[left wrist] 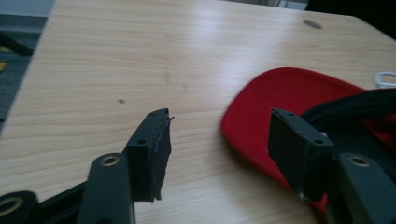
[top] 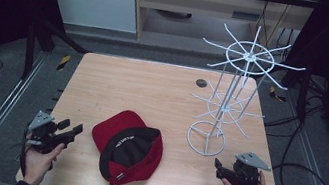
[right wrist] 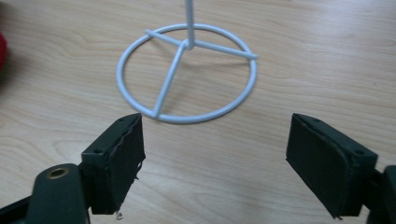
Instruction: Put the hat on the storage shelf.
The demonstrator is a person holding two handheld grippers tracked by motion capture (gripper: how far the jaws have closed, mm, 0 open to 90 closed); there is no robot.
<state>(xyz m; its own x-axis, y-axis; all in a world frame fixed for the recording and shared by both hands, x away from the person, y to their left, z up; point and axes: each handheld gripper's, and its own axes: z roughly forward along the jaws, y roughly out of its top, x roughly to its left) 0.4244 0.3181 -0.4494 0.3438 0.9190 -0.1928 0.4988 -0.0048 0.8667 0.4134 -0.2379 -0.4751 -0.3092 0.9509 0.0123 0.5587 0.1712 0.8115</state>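
A red cap [top: 128, 148] with a black lining lies upside down on the wooden table [top: 152, 90], near the front. To its left my left gripper [top: 73, 133] is held above the table, open, pointing at the cap; in the left gripper view the cap's red brim [left wrist: 285, 100] lies just past the empty jaws of the left gripper [left wrist: 224, 140]. A white wire rack [top: 234, 89] with hook arms stands at the right. My right gripper [top: 217, 166] is open in front of its ring base [right wrist: 187, 74], and nothing sits between the jaws of the right gripper [right wrist: 219, 158].
A small dark round hole [top: 201, 83] marks the table's far side. Metal rails [top: 3, 106] run along the floor at both sides, and cables [top: 301, 171] lie on the floor at the right. Bare tabletop stretches behind the cap.
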